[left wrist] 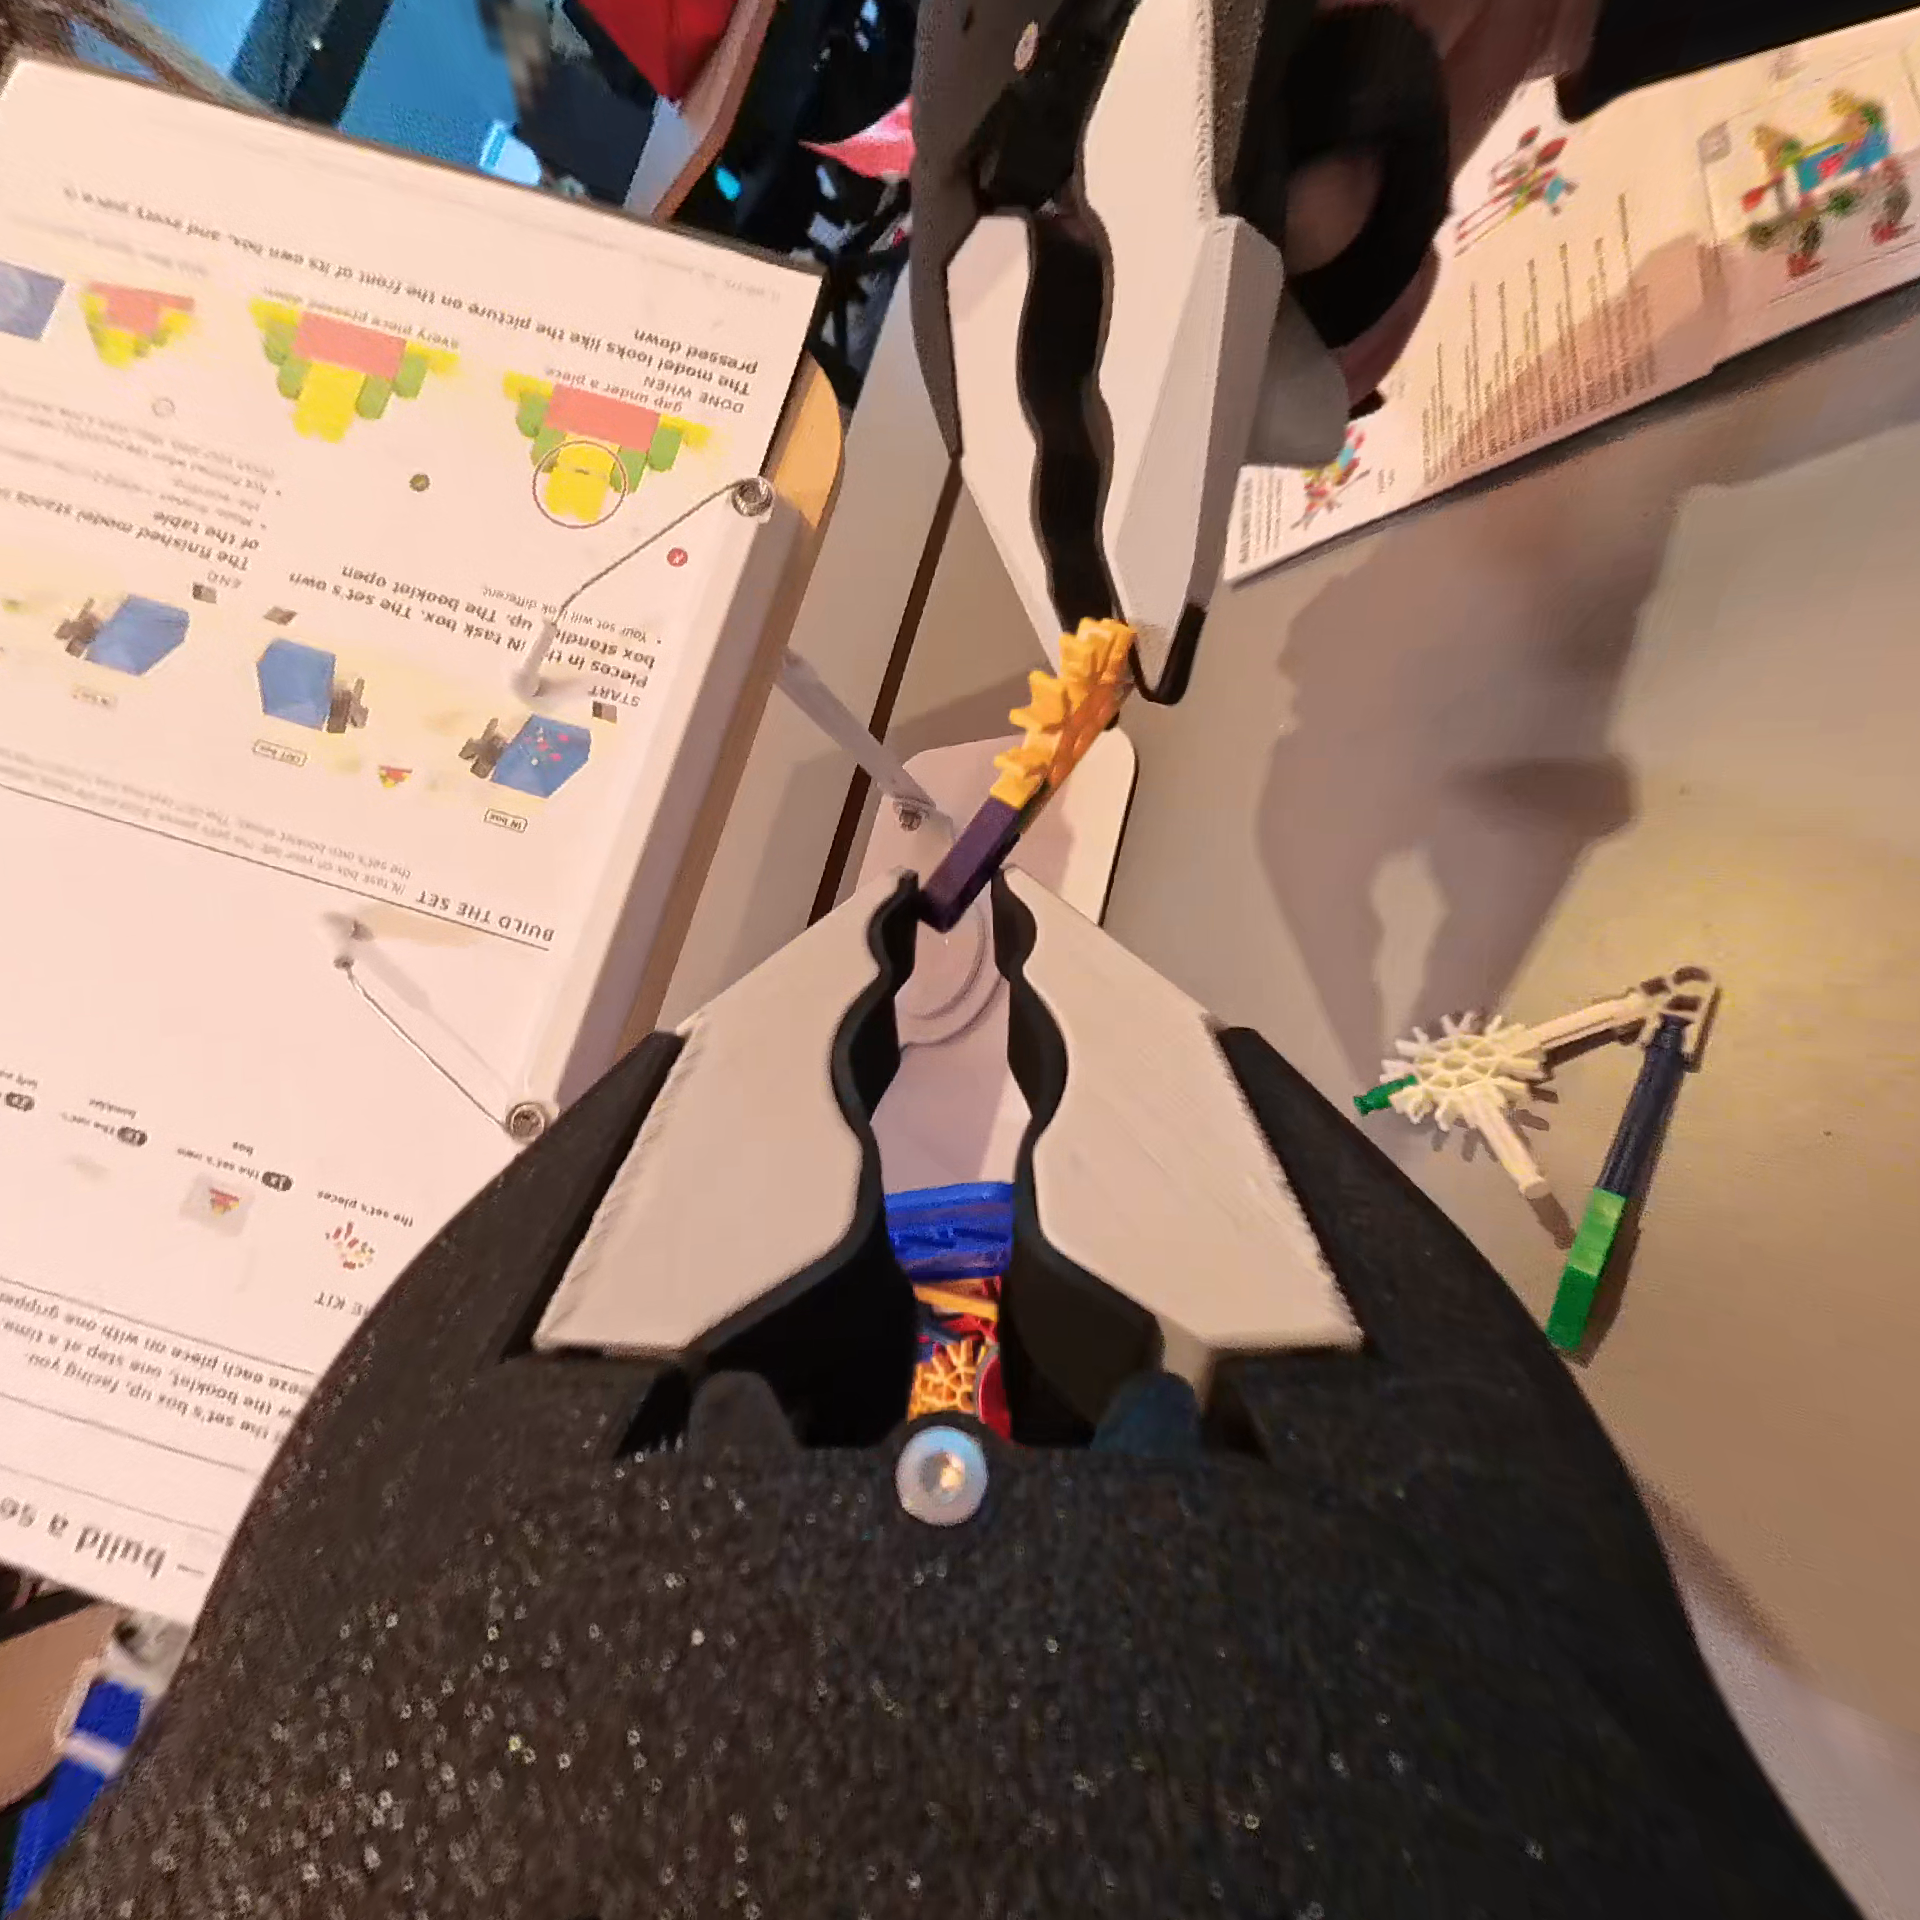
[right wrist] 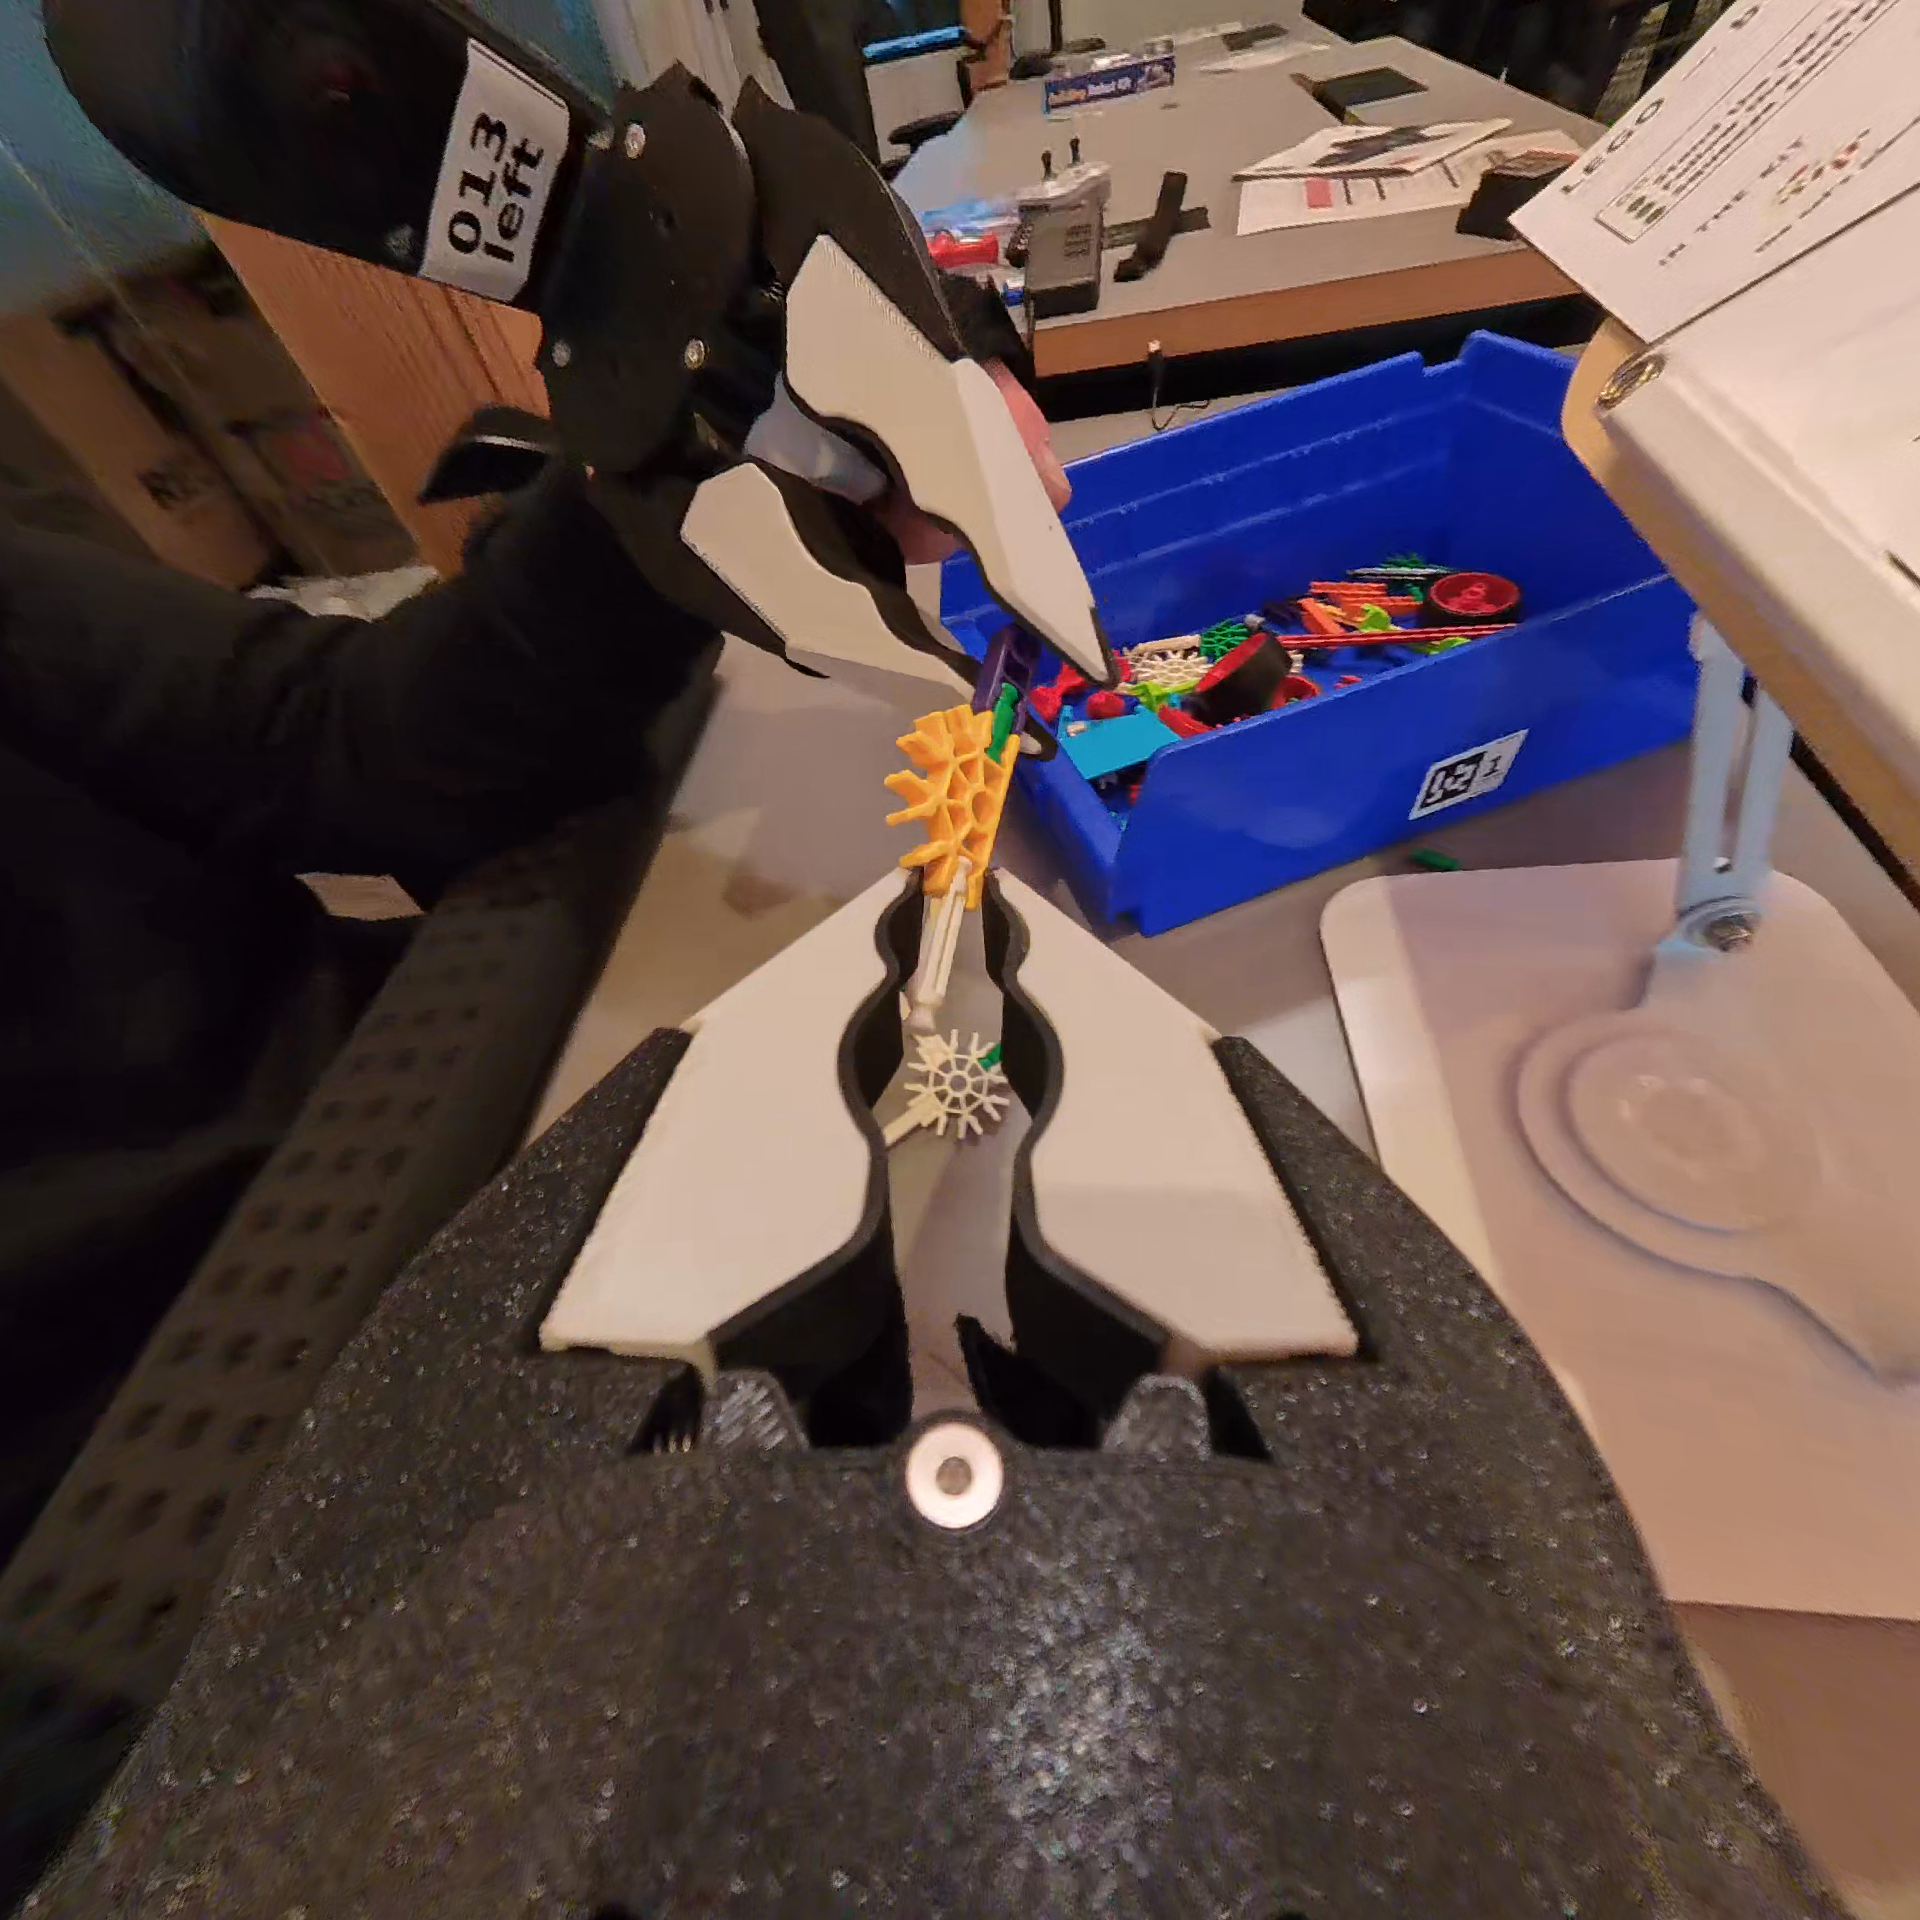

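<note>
My left gripper [left wrist: 954, 891] is shut on a purple piece [left wrist: 971, 857] that is joined to a yellow snowflake connector [left wrist: 1070, 717]. My right gripper [left wrist: 1138, 636] comes in from above and pinches the far edge of that yellow connector. In the right wrist view, my right gripper [right wrist: 951, 883] is shut on the yellow connector [right wrist: 951, 790], and the left gripper [right wrist: 1023, 670] holds the purple piece [right wrist: 1003, 665] above it. The piece is held in the air between both grippers. A white rod [right wrist: 935, 956] shows between the right fingers; I cannot tell whether it is joined to the connector.
A small assembly with a white snowflake connector [left wrist: 1465, 1081], a blue rod and a green piece lies on the table to the right. A blue bin [right wrist: 1351, 831] holds several loose pieces. An instruction board [left wrist: 312, 623] stands on a white stand base [right wrist: 1558, 1091]. A booklet [left wrist: 1610, 260] lies at the far right. About 4 centimeters separates my left fingertips from my right. From either gripper's tips it is about 20 centimeters to the white stand base [right wrist: 1558, 1091]. Look for it in the left wrist view [left wrist: 971, 982] too.
</note>
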`<state>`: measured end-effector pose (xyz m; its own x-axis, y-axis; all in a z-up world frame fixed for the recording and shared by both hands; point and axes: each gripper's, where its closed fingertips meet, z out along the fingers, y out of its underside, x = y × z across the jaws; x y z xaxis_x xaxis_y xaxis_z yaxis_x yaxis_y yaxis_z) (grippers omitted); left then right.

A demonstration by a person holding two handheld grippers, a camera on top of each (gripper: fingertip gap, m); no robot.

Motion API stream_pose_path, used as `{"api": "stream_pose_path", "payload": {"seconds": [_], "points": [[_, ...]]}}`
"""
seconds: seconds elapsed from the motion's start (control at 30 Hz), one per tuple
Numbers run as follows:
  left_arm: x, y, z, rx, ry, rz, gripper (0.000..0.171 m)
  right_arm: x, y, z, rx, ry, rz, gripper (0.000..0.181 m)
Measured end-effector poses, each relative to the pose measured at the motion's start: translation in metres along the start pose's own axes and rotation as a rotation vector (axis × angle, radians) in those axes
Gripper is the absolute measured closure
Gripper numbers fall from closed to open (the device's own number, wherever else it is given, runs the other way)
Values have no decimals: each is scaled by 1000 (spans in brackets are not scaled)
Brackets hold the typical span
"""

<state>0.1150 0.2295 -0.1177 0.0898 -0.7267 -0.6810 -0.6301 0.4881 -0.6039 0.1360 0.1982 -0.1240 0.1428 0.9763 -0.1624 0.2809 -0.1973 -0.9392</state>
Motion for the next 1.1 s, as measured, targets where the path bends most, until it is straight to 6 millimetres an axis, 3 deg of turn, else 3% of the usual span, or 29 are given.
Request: {"api": "stream_pose_path", "payload": {"seconds": [0.2, 0.33, 0.57, 0.7, 0.87, 1.1], "points": [[1, -7, -8, 67, 57, -84, 166, 0, -22, -7, 75, 63, -64, 170], [6, -15, -11, 93, 108, -129, 168, 0, -8, 2, -70, 134, -160, 166], [30, -6, -14, 60, 279, -186, 169, -12, -24, 7, -43, 148, -265, 164], [33, -10, -17, 93, 322, -223, 168, -15, -16, 13, -111, 150, -308, 176], [16, -20, -21, 202, 265, -284, 165, -14, -34, 10, -37, 177, -315, 178], [11, -33, -22, 287, 281, -355, 164, -14, -39, 7, -18, 191, -333, 178]]}}
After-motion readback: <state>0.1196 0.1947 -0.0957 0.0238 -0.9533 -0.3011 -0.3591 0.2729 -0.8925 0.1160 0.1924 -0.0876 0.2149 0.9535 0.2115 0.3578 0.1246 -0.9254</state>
